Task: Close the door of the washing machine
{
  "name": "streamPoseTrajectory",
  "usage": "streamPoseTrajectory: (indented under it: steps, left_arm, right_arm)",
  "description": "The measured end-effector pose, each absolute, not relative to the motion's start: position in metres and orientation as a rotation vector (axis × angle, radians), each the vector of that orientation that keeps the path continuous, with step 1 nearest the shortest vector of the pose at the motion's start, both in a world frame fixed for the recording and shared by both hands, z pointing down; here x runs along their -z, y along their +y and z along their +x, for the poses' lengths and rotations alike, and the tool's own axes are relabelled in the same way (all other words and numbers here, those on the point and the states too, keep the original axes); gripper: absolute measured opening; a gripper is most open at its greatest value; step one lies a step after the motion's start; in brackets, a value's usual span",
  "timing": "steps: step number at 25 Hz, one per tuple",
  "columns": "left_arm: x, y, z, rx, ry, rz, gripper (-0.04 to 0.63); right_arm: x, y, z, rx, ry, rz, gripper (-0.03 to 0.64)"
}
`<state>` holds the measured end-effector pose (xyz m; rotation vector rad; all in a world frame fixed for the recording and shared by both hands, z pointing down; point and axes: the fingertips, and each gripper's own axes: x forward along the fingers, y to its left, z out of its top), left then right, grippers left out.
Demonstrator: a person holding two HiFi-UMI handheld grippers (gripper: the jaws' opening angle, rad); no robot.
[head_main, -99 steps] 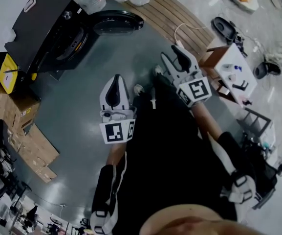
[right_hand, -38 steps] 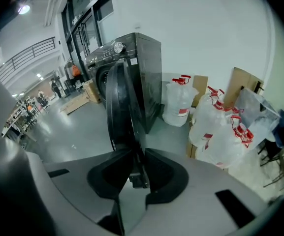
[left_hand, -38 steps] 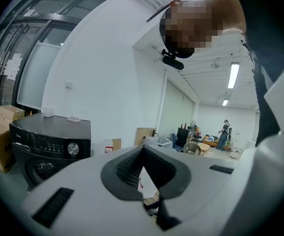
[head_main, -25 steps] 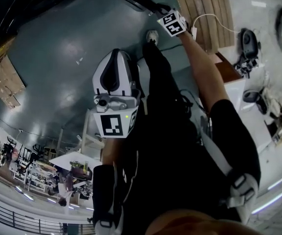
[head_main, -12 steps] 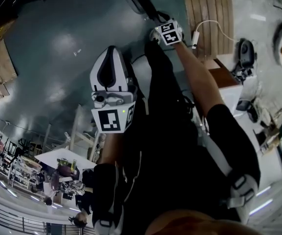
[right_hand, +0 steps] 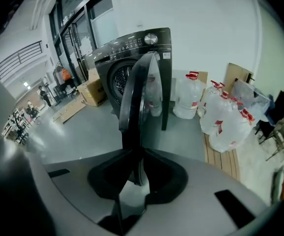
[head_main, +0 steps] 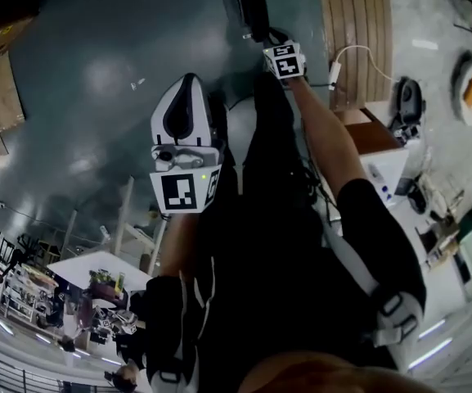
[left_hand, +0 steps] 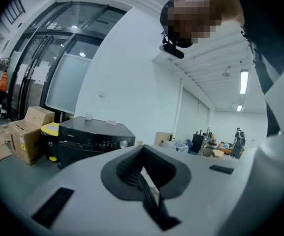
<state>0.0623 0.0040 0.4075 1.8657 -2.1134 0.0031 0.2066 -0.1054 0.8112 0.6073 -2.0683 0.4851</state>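
**Door gripped at its edge, closing swing in hand**

Head view: the right gripper [head_main: 270,39] is seen reaching out ahead to the dark edge of the door [head_main: 252,2], with the arm stretched towards it. The left gripper [head_main: 188,84] is held nearer the body, well apart from the door, and nothing is carried in it.

Left gripper view: the jaws of the left gripper [left_hand: 142,156] are seen pressed together with nothing between them. A black appliance with a dial [left_hand: 90,139] is seen beyond, probably the washing machine itself.

Right gripper view: the jaws of the right gripper [right_hand: 136,161] are clenched on the door [right_hand: 141,97], which is seen edge-on and swung out from the washing machine [right_hand: 132,45]. The drum opening [right_hand: 121,80] is left uncovered behind it.

The closing step is judged to be under way but not finished. For the next move, the edge would have to be carried round in an arc about the hinge towards the drum opening. The grip would then have to be let go before the jaws are caught, and the door pressed home until latched.
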Motion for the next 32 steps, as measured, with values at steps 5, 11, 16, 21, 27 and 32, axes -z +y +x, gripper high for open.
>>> streamPoseTrajectory:
  steps: [5,11,16,21,27,32]
  left_arm:
    - [-0.417,0.042,0.014,0.012,-2.151,1.802,0.006]
    - [-0.419,0.076,-0.038,0.049,-2.167,1.789,0.005]
    - [-0.424,0.096,-0.067,0.081,-2.156,1.793,0.006]
    - [-0.427,0.106,-0.088,0.083,-2.134,1.805,0.005]
    - [-0.431,0.113,-0.111,0.093,-2.156,1.772,0.005]
    - [-0.432,0.114,-0.138,0.11,-2.187,1.727,0.006]
  right_arm:
    - [-0.824,-0.087,0.174,-0.492,-2.072,0.656,0.066]
    - [-0.828,-0.064,0.13,-0.523,-2.081,0.715,0.072]
    - [-0.829,-0.05,0.104,-0.574,-2.076,0.747,0.077]
    - [-0.826,-0.046,0.084,-0.605,-2.038,0.794,0.078]
    - [-0.832,-0.035,0.048,-0.654,-2.044,0.784,0.084]
    - [-0.83,-0.026,0.01,-0.677,-2.037,0.822,0.087]
